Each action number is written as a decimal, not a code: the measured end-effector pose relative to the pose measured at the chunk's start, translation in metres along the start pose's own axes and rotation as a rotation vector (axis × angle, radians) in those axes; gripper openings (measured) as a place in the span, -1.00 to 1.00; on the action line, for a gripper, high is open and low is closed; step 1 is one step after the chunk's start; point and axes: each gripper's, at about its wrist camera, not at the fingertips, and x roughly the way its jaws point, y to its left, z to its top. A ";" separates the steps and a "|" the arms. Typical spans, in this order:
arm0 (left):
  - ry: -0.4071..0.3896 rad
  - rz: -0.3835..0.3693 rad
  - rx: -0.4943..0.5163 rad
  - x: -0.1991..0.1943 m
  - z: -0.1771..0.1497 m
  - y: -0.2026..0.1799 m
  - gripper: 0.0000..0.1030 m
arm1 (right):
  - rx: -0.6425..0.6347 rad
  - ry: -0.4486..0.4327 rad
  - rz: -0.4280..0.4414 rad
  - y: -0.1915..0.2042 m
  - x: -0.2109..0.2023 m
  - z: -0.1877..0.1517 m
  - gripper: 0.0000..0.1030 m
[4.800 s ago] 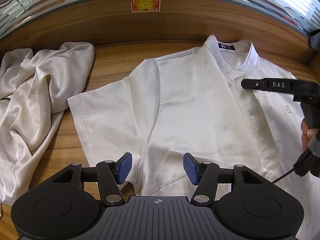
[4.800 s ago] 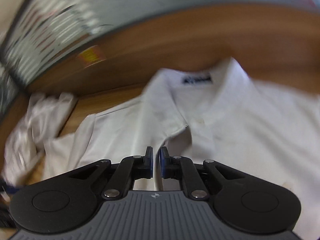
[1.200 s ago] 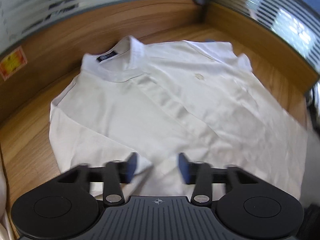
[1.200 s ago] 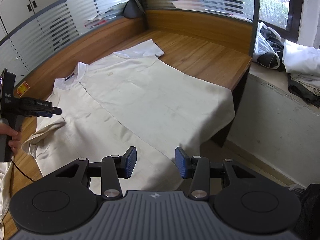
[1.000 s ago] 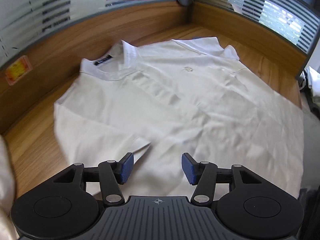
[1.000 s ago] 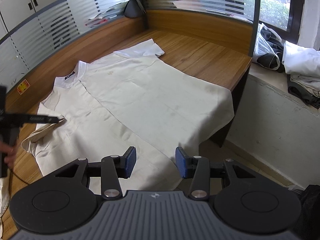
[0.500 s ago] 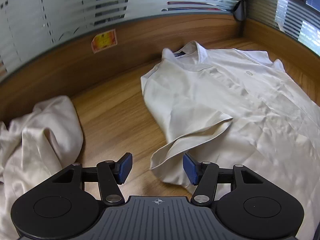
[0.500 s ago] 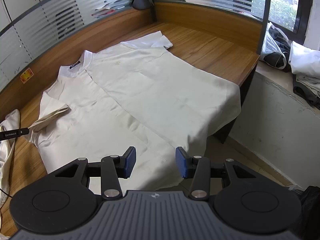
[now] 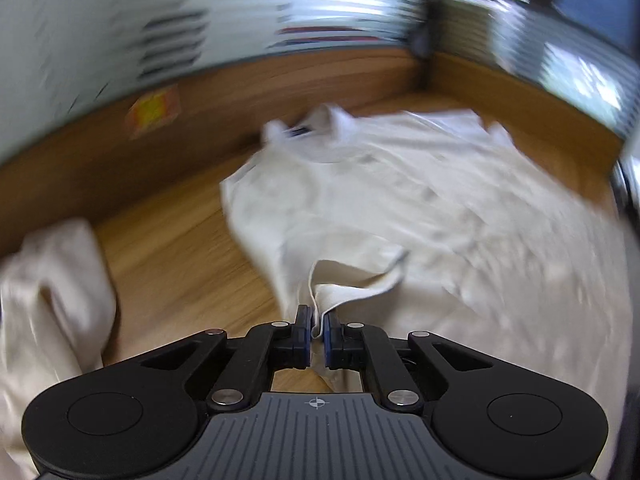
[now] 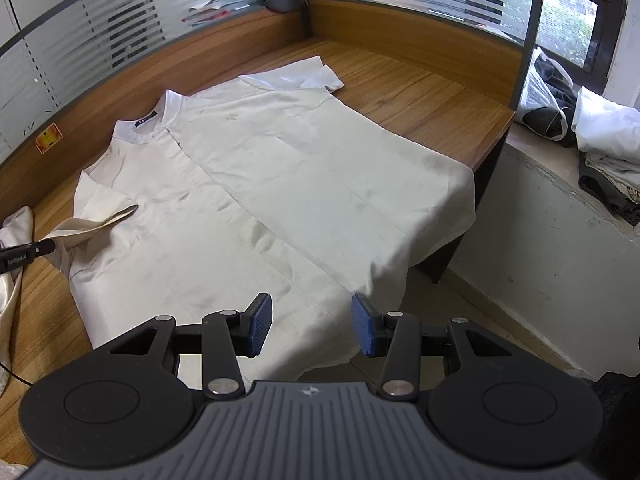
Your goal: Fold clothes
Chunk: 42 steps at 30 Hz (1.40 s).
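Motion blur smears the whole left wrist view, the crumpled cream satin garment (image 9: pixel 48 300) runs off its left edge, and the small orange wall sticker (image 9: pixel 154 110) at upper left is unreadable.

Our left gripper (image 9: pixel 316 334), which stood with its blue pads well apart over bare wood half a second ago, is now clamped on the hem of the sleeve (image 9: pixel 352 280) of the white shirt (image 10: pixel 260 184). That sleeve lay spread flat away from the collar (image 10: pixel 148 120) a few seconds back; now it is doubled over the chest (a folded flap, its edge lifted toward us). We have swung the left view back toward the collar, and it has blurred. Our right gripper (image 10: pixel 312 324), once shut just below the collar, now stands parted over the bottom hem, far from the collar.
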 end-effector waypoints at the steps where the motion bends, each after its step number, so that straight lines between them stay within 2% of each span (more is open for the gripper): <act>1: 0.007 0.004 0.073 -0.001 -0.002 -0.011 -0.84 | -0.002 0.001 0.001 0.001 0.000 0.000 -0.04; 5: 0.076 -0.027 0.345 0.008 -0.017 -0.052 -0.79 | -0.018 0.005 0.005 0.005 0.002 0.002 0.00; 7: 0.137 -0.047 0.453 0.016 -0.026 -0.068 -0.63 | -0.029 0.003 0.007 0.007 0.002 0.003 0.03; 9: 0.171 -0.064 0.500 0.021 -0.031 -0.075 -0.54 | -0.045 -0.002 0.009 0.008 0.003 0.007 0.04; 11: 0.164 -0.070 0.499 0.019 -0.033 -0.075 -0.48 | -0.057 -0.009 0.010 0.011 0.001 0.010 0.04; 14: 0.167 -0.070 0.465 0.016 -0.030 -0.068 -0.47 | -0.075 -0.018 0.020 0.015 0.001 0.014 0.05; 17: 0.134 -0.080 0.405 0.008 -0.026 -0.058 -0.41 | -0.095 -0.019 0.034 0.021 0.004 0.020 0.05; 21: 0.031 -0.095 0.263 -0.006 -0.016 -0.039 -0.25 | -0.118 -0.015 0.054 0.031 0.011 0.028 0.05; 24: 0.034 -0.120 0.119 0.002 -0.006 -0.025 -0.22 | -0.141 -0.012 0.066 0.039 0.016 0.034 0.05; 29: 0.154 -0.148 -0.085 0.040 -0.004 -0.010 -0.22 | -0.156 -0.010 0.089 0.048 0.022 0.050 0.05; 34: 0.173 -0.163 -0.105 0.050 -0.003 -0.021 -0.19 | -0.202 -0.017 0.108 0.048 0.029 0.072 0.06; 37: 0.195 -0.170 -0.111 0.051 -0.001 -0.028 -0.06 | -0.234 -0.013 0.139 0.039 0.043 0.095 0.07; 42: 0.172 -0.080 -0.169 0.036 0.006 -0.033 -0.04 | -0.281 0.001 0.200 0.020 0.078 0.145 0.07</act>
